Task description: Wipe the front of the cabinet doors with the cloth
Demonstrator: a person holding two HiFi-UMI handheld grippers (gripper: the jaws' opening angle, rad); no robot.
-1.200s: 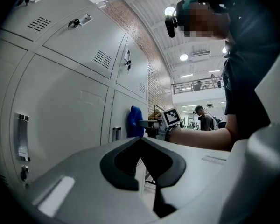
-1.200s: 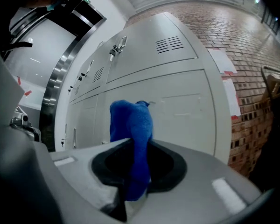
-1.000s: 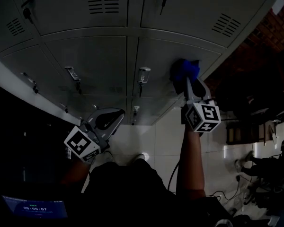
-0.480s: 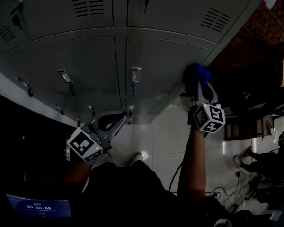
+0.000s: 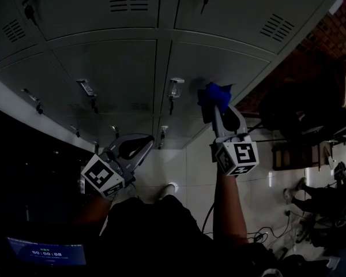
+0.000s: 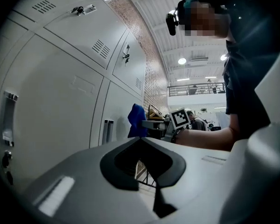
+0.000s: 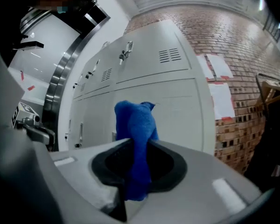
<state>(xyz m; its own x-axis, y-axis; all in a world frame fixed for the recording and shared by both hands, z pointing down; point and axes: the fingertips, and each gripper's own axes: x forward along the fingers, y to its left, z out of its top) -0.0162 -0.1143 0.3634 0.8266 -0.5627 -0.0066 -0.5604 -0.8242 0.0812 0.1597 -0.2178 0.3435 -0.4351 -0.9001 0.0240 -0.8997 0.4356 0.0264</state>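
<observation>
Right of the latch [image 5: 174, 90] on the locker door [image 5: 230, 59], my right tongs [image 5: 217, 111] clamp the blue cloth [image 5: 214, 94] against it for wiping; my left tongs [image 5: 141, 144] hang below the latch, closed and empty.

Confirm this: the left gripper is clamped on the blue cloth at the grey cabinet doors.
Wrong gripper. The right gripper is clamped on the blue cloth at the grey cabinet doors; the right gripper view shows it. The left gripper holds nothing.
</observation>
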